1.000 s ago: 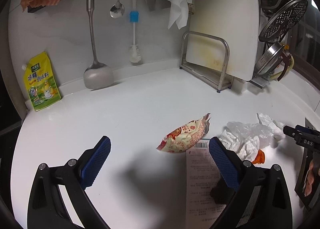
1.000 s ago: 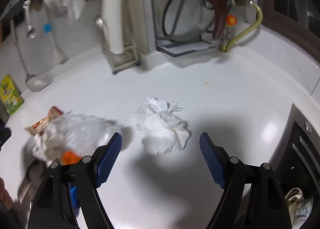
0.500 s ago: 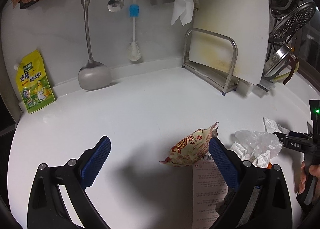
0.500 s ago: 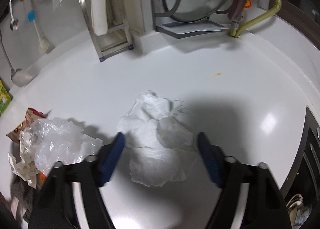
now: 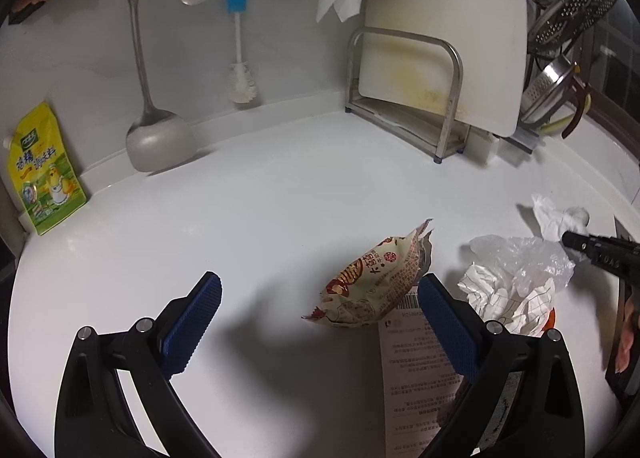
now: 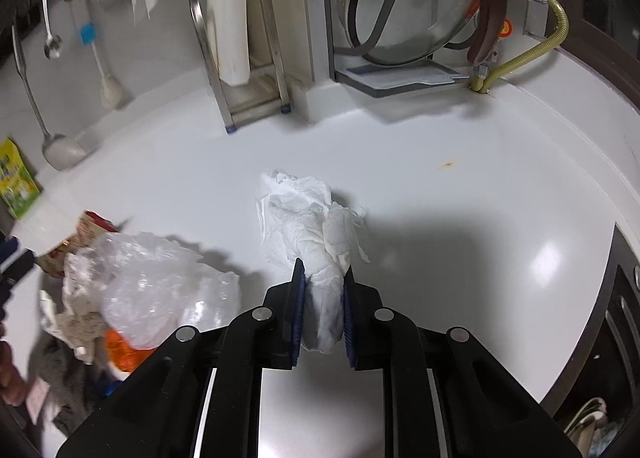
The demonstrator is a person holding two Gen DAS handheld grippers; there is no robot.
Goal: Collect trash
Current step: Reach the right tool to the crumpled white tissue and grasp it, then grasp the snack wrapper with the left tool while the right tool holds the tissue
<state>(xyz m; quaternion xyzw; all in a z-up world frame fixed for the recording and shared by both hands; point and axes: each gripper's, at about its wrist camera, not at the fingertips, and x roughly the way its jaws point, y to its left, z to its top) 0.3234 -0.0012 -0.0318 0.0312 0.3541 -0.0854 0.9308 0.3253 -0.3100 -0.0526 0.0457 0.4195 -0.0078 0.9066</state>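
A crumpled white tissue [image 6: 304,214] lies on the white counter [image 6: 460,218]. My right gripper [image 6: 323,278] is closing on its near end, and the blue pads pinch the paper between them. From the left wrist view the same tissue [image 5: 560,218] shows at the right, with the right gripper's black tip [image 5: 576,240] on it. My left gripper [image 5: 320,302] stands open above the counter; a torn snack wrapper [image 5: 376,282] lies just inside its right finger [image 5: 444,318]. A clear plastic bag with crumpled paper [image 5: 516,278] and a printed receipt [image 5: 416,370] lie beside the wrapper.
A cutting board in a metal rack [image 5: 440,58] stands at the back. A ladle [image 5: 156,138], a spoon and a brush [image 5: 240,78] hang on the wall. A yellow seasoning pouch [image 5: 40,174] leans at far left. Pot lids [image 6: 400,6] and a gas hose [image 6: 528,46] sit behind.
The right gripper went from wide open around the tissue to closed on it. The left gripper moved nearer the snack wrapper and stayed open.
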